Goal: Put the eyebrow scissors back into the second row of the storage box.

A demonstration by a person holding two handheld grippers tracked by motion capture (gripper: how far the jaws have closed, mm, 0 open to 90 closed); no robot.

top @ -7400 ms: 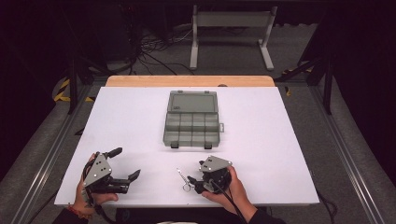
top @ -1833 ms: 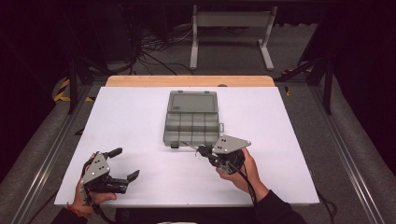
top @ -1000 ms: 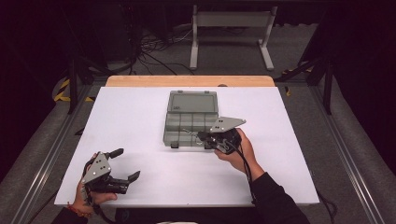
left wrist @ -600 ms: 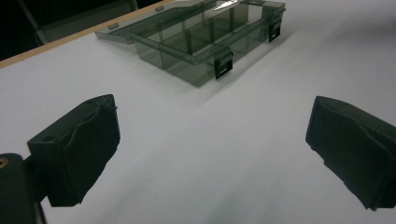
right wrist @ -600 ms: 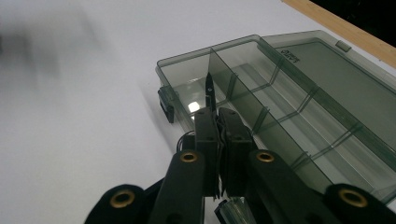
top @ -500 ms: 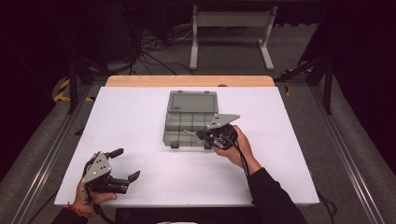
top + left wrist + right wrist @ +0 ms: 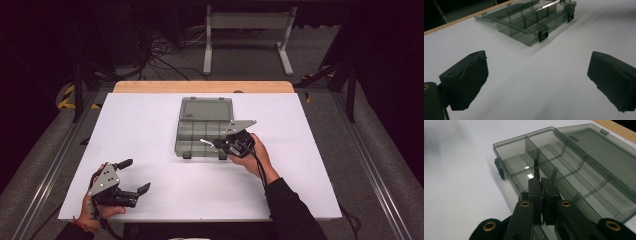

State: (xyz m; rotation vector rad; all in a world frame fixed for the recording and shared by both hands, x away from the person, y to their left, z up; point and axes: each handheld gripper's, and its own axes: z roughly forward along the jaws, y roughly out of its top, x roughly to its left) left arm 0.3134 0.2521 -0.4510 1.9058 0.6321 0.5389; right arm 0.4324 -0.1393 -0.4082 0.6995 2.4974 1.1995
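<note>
Right gripper (image 7: 220, 145) over the near right part of the box (image 7: 202, 132); jaws pressed together on a thin metal tool (image 7: 536, 168), looks like small scissors or tweezers, cannot tell which. Its dark tip pokes forward past the jaws, slightly above a front compartment, right beside the long divider (image 7: 541, 157). In the high view the pale end of the tool (image 7: 205, 142) sticks out to the left over the box.

Box sits open at mid worktop (image 7: 150, 125), lid (image 7: 206, 108) laid flat behind it, latches (image 7: 543, 36) hanging on the near wall. Compartments look empty.

Left gripper (image 7: 132, 177) at the near left corner of the worktop, well apart from the box; jaws spread wide, nothing between them.

Risks, as judged:
- Hold is only on a short stretch of a slim, smooth tool. It could pivot or slide in the jaws if the tip knocks a divider.
- Tip sits close to the divider. Lowering without shifting sideways could leave the tool bridged across two compartments instead of lying in one.
- Tool looks long for a single front cell; it may rest propped on a wall.
- Box is light plastic and nothing holds it. A push from the gripper could skid it along the worktop.
</note>
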